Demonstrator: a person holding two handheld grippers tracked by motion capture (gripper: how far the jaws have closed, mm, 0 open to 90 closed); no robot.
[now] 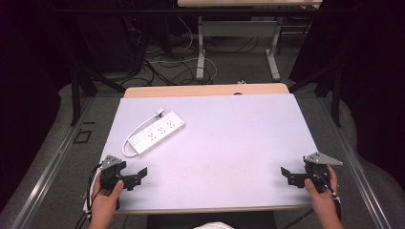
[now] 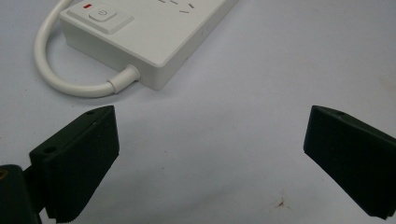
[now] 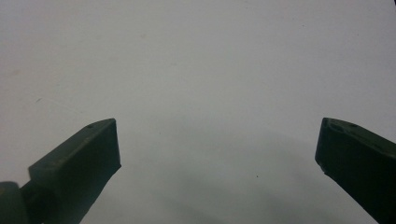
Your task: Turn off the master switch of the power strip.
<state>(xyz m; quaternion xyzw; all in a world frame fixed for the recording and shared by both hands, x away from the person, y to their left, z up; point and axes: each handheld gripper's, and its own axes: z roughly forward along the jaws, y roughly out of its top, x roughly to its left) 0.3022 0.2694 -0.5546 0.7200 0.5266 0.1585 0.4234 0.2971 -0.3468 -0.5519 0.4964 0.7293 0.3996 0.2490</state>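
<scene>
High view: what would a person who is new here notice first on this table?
First, the white power strip lying at the left rear of the pale table, its cord curled beside it. Next, the two black grippers at the near edge: the left gripper close to the strip, the right gripper at the far right corner, both with jaws wide apart and holding nothing.

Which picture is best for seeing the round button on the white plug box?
The left gripper view: the button sits big and sharp on the power strip, beside a red mark. In the high view the strip is whole but the button is tiny. The right gripper view looks at bare table.
</scene>
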